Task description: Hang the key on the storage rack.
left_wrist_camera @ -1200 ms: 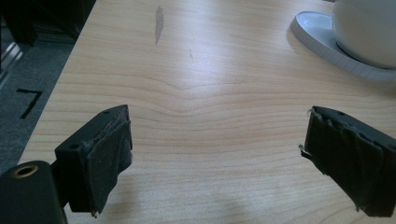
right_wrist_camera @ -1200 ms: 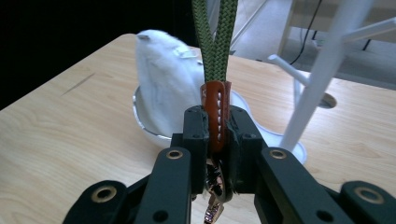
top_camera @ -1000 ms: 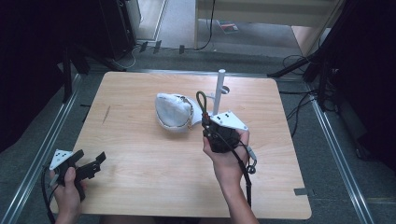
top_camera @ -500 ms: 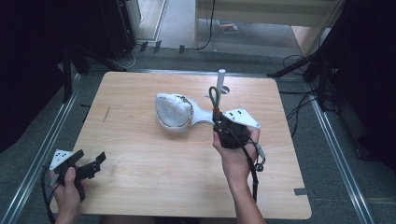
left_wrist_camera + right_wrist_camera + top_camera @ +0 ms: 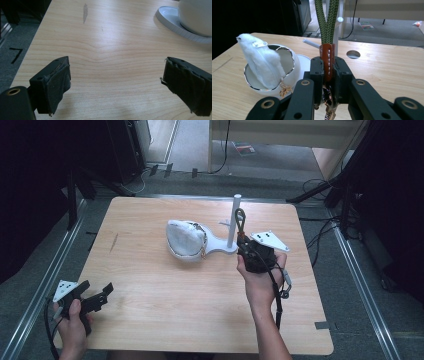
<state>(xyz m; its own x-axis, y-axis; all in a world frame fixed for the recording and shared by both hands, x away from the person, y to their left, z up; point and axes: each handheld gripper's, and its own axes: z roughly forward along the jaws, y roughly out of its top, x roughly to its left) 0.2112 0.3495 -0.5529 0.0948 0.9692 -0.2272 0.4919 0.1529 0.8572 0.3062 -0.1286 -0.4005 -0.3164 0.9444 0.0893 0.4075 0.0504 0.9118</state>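
Note:
My right gripper (image 5: 244, 241) is shut on the brown leather band (image 5: 327, 61) of a key strap. Its green cord loop (image 5: 240, 218) stands upright, just right of the white post (image 5: 233, 220) of a stand. In the right gripper view the green cord loop (image 5: 327, 17) rises in front of that post (image 5: 339, 30), and metal keys (image 5: 328, 100) hang below the jaws. A white bowl (image 5: 186, 240) with a fluffy white pouch (image 5: 260, 60) in it sits on the stand's base (image 5: 220, 247). My left gripper (image 5: 95, 296) rests open at the table's near left corner, nothing between its pads (image 5: 56, 85).
The wooden table (image 5: 150, 285) has bare room in front and to the left. A round hole (image 5: 353, 54) is in the tabletop beyond the post. Metal rails (image 5: 45, 280) run along both sides of the table, with cables on the floor at the right.
My right gripper has carried the key strap to the right, from in front of the bowl to beside the post. The left gripper has stayed put.

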